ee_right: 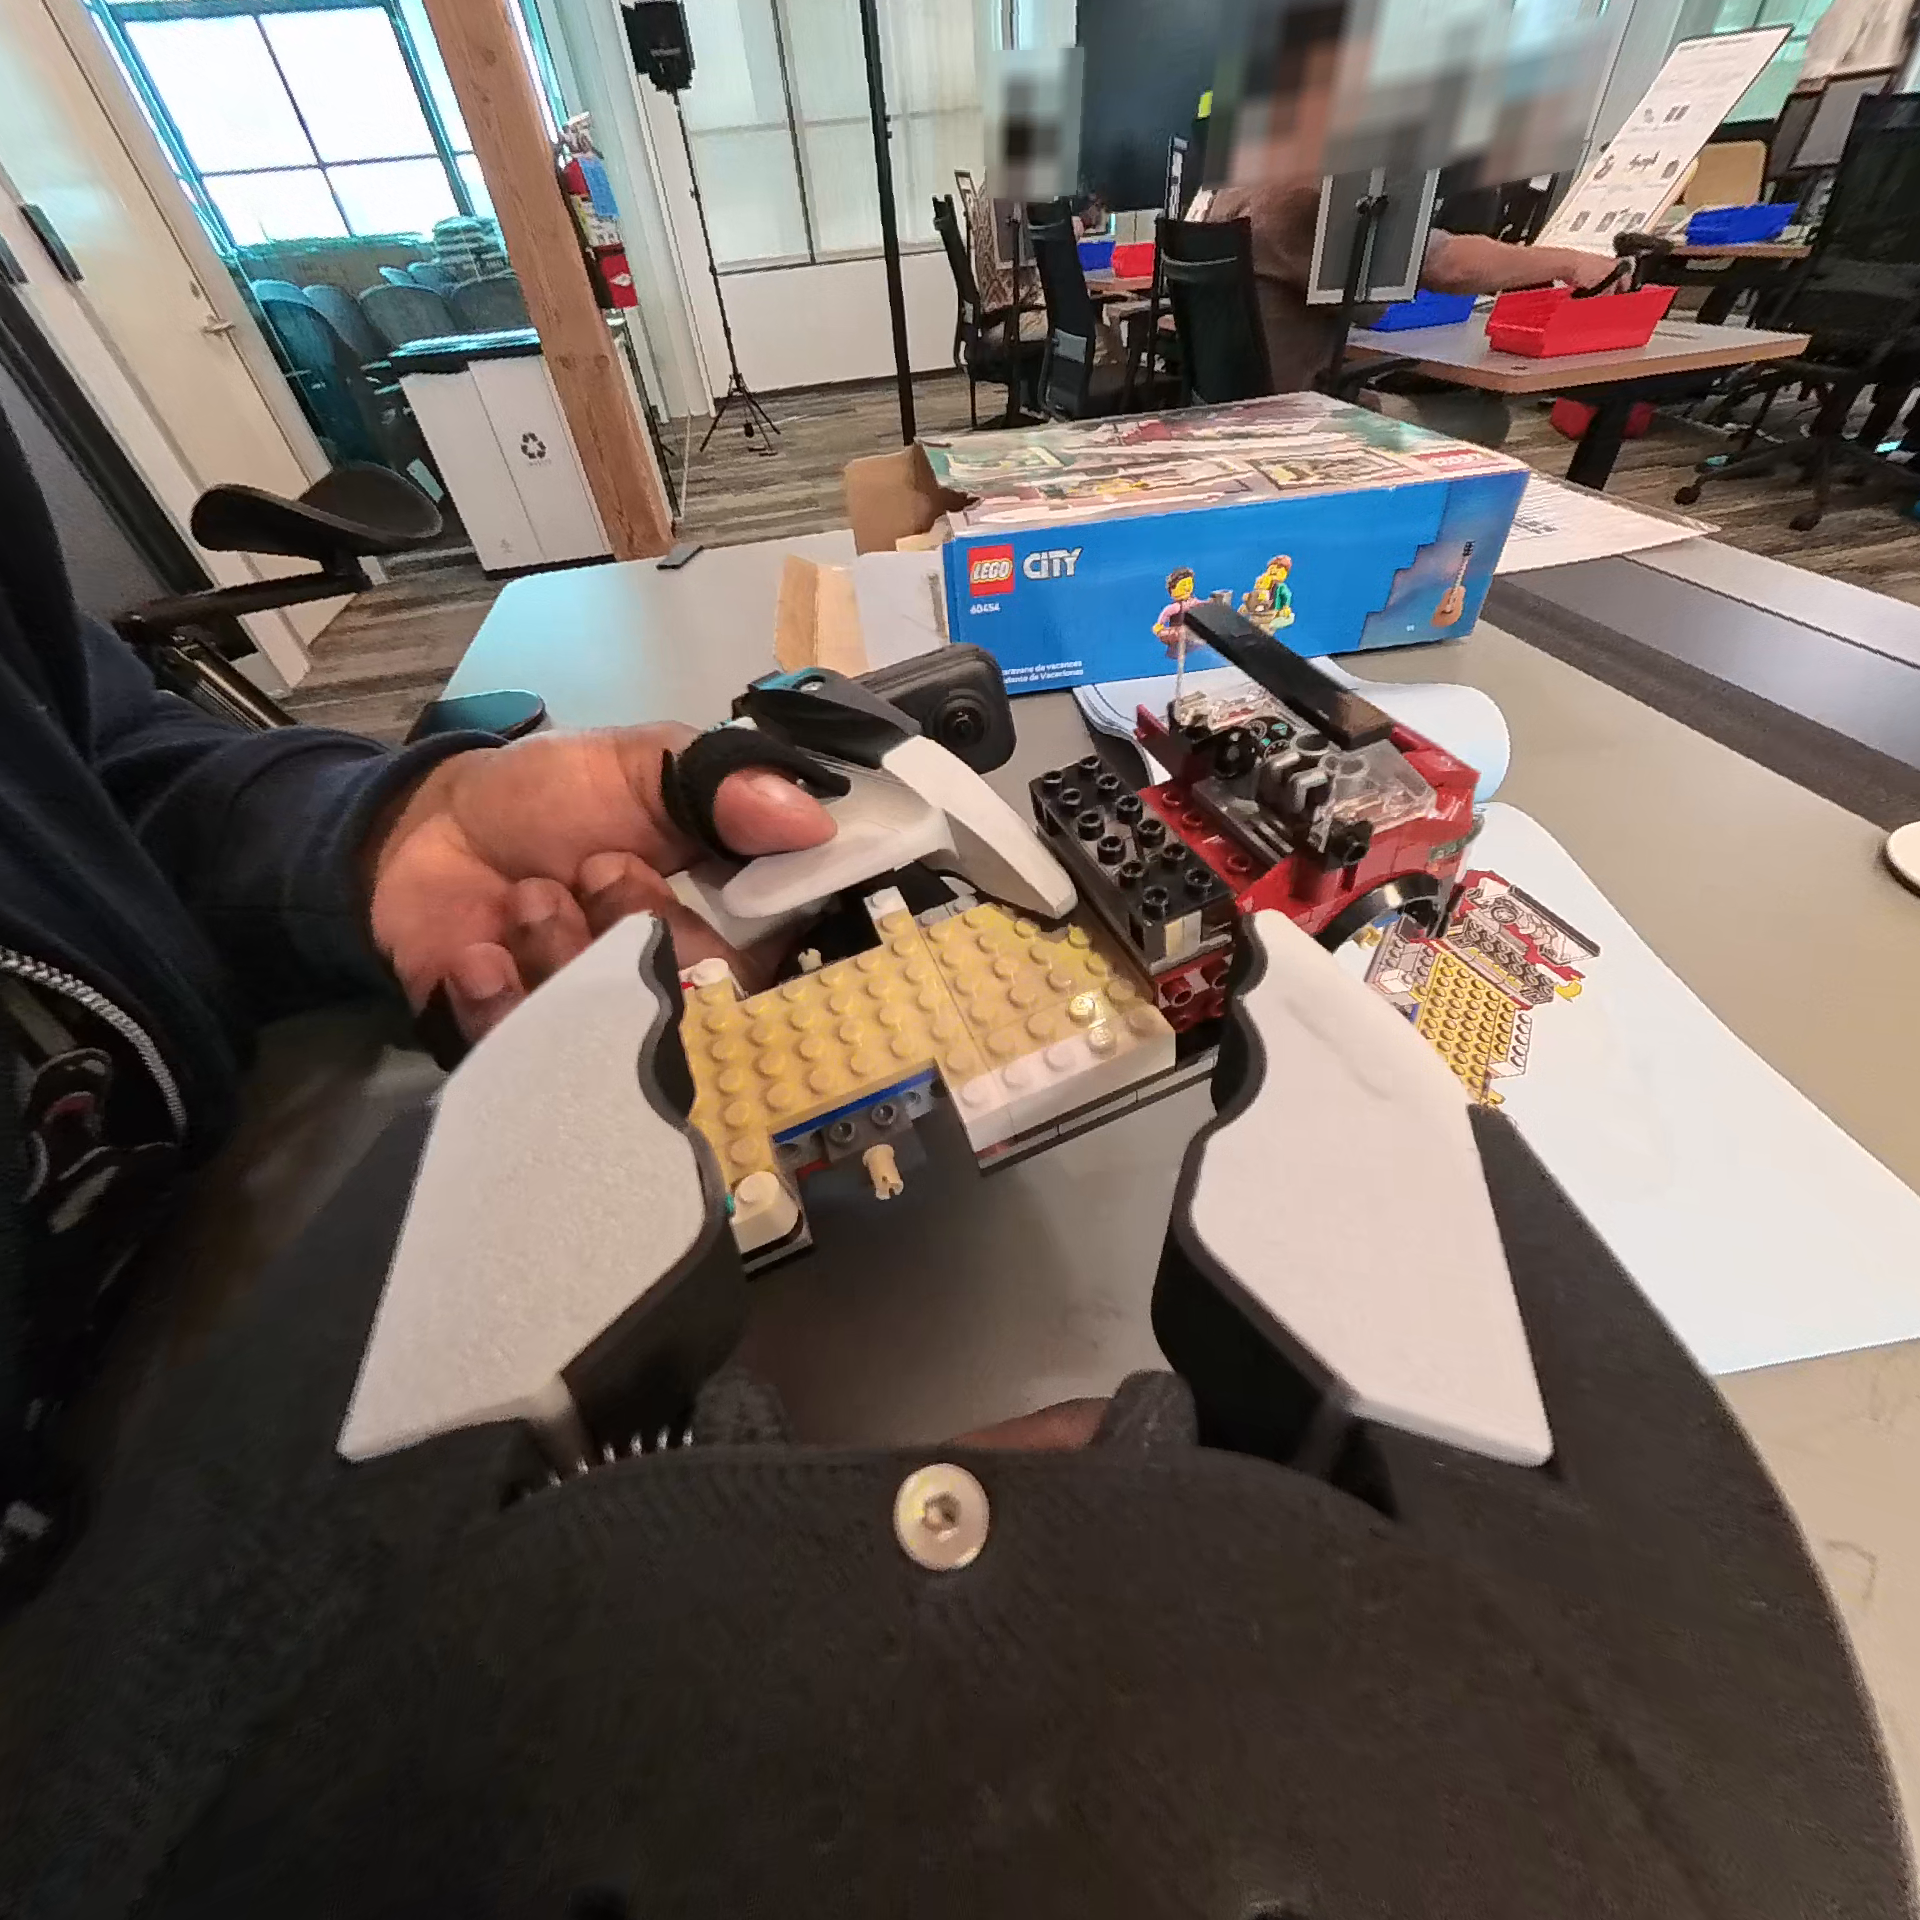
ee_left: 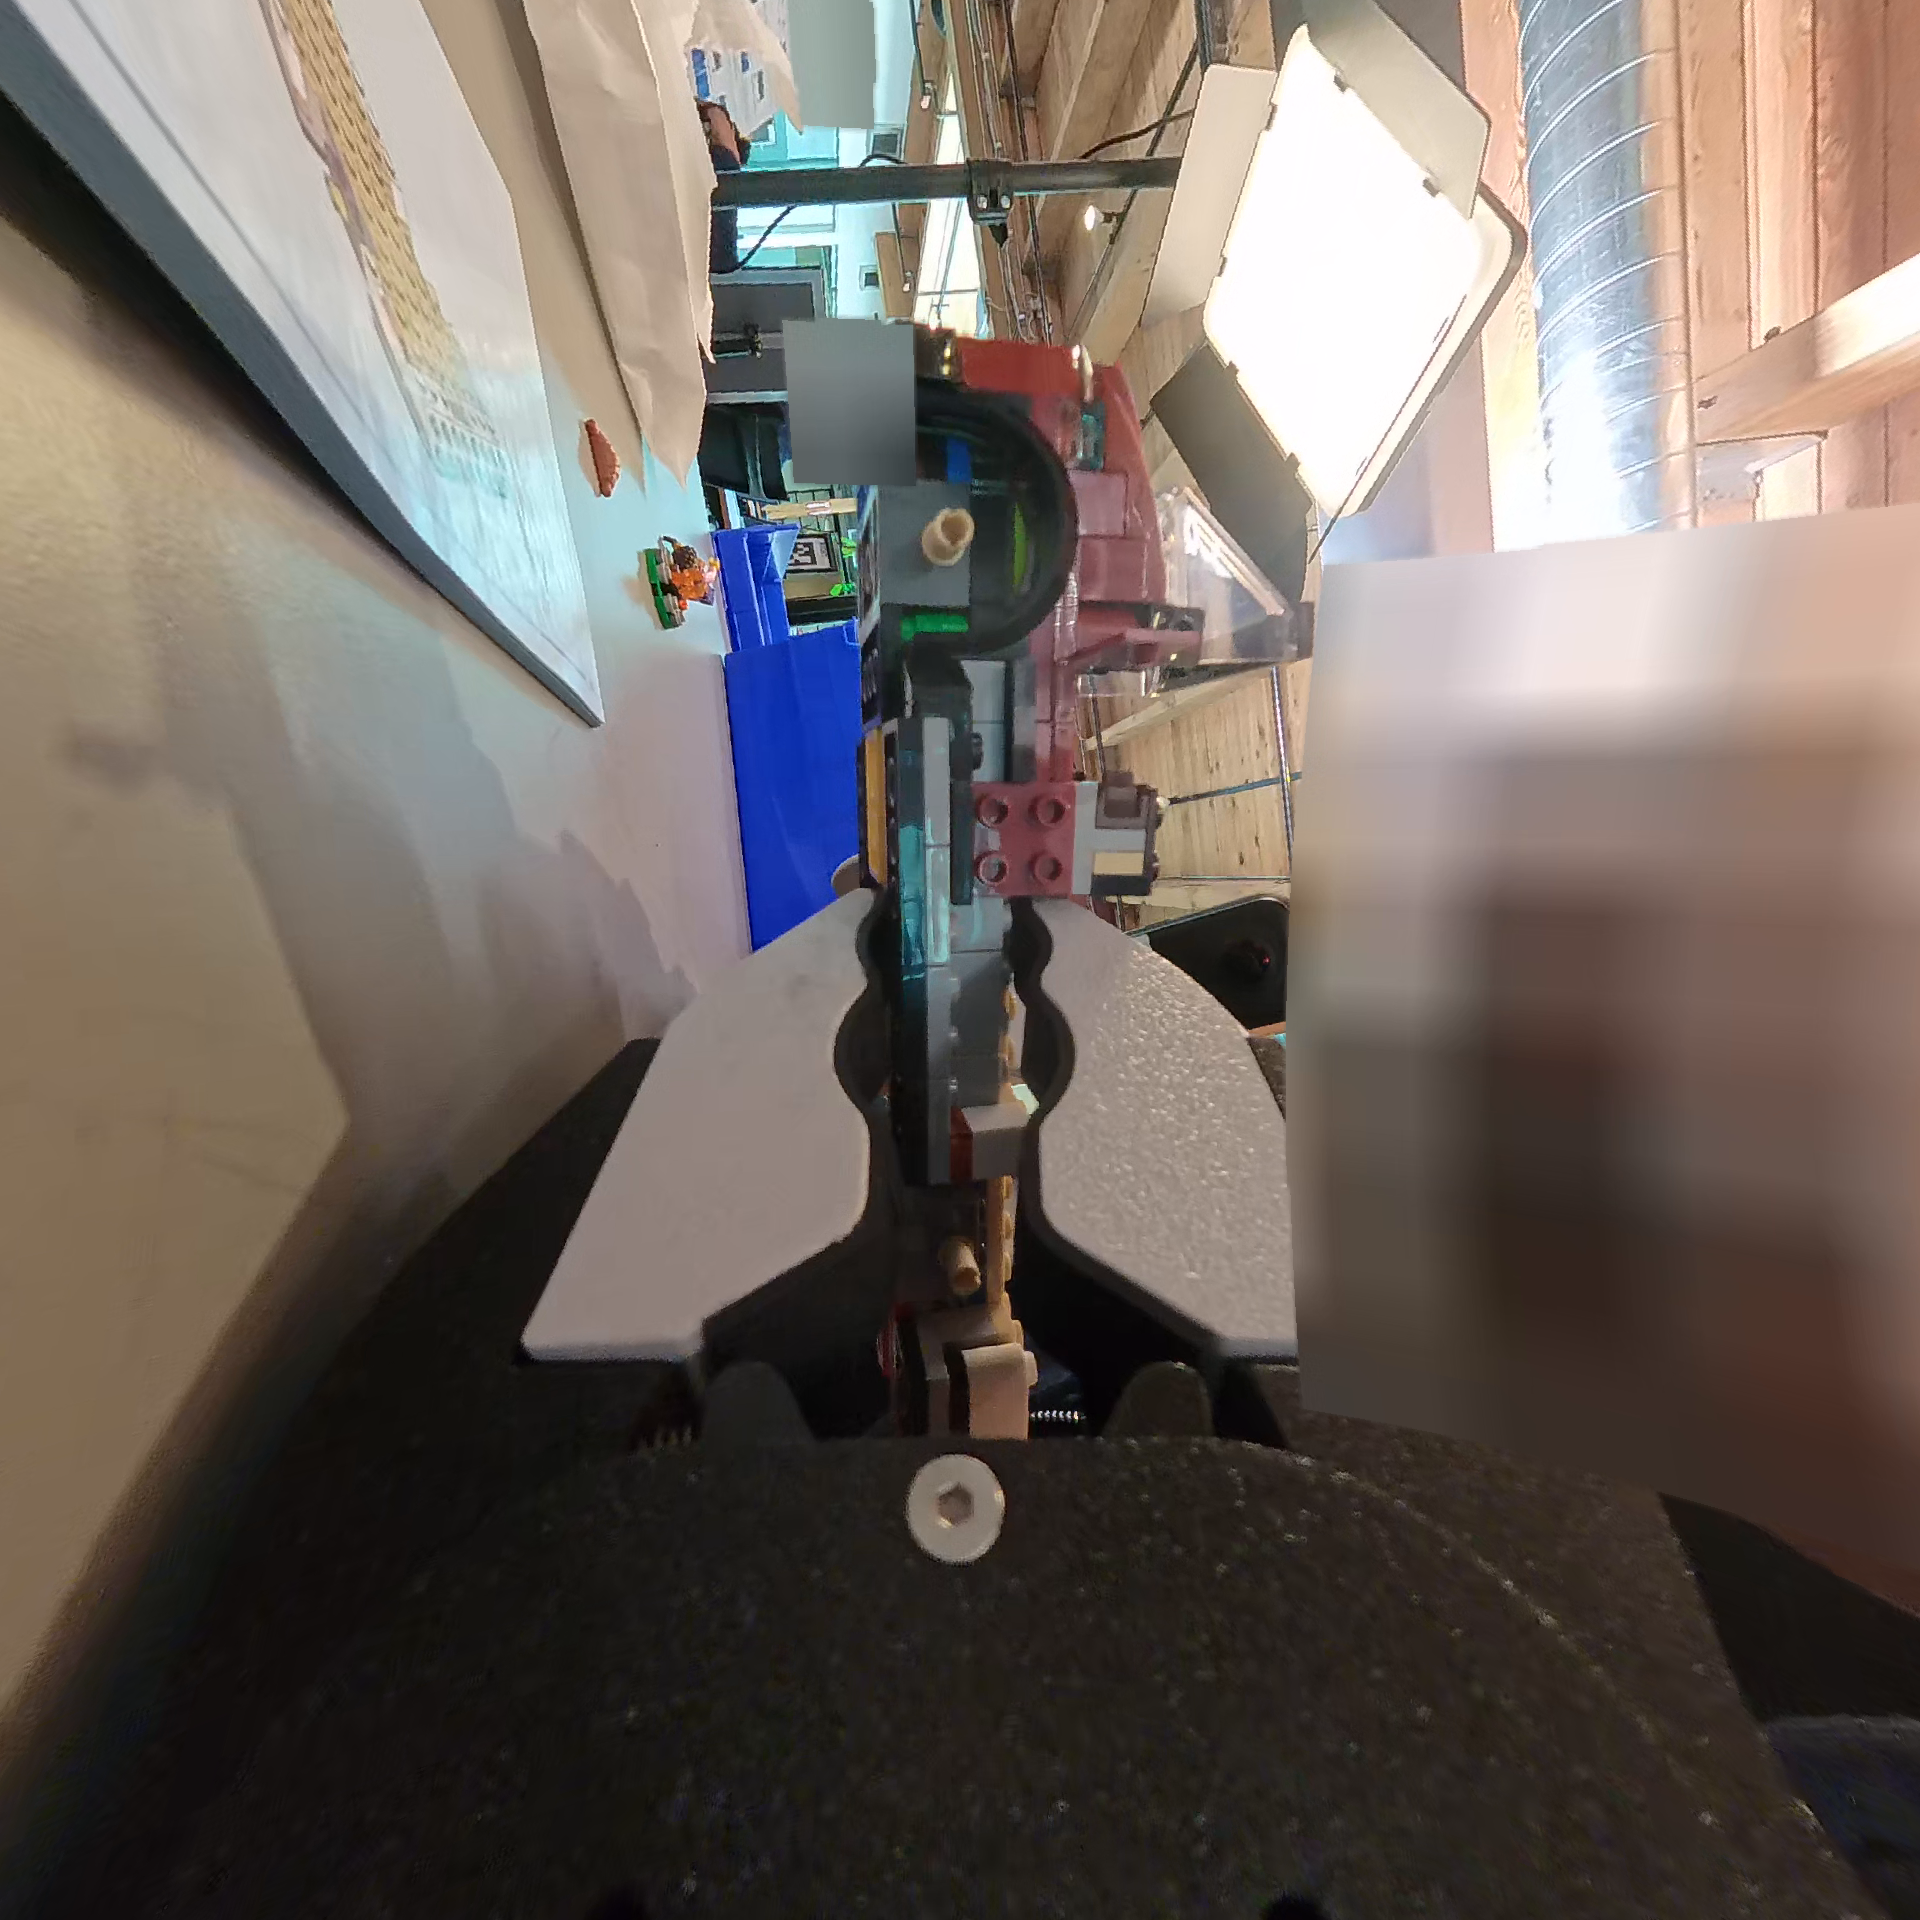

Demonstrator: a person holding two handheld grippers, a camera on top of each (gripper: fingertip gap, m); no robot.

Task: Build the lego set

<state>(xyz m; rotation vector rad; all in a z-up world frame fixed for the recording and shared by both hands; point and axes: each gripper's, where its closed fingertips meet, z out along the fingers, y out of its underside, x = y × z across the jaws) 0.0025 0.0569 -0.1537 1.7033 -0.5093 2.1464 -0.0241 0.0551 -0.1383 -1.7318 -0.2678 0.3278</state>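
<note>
The right gripper (ee_right: 956,1049) stands wide open around the tan studded bed of a red brick-built truck (ee_right: 1330,831), its pads not pressing it. The left gripper (ee_right: 966,873), in a person's hand (ee_right: 540,852), clamps the bed's far edge. A blue toy box (ee_right: 1226,561) lies behind on the bench (ee_right: 1683,790), beside an instruction sheet (ee_right: 1662,1143).
</note>
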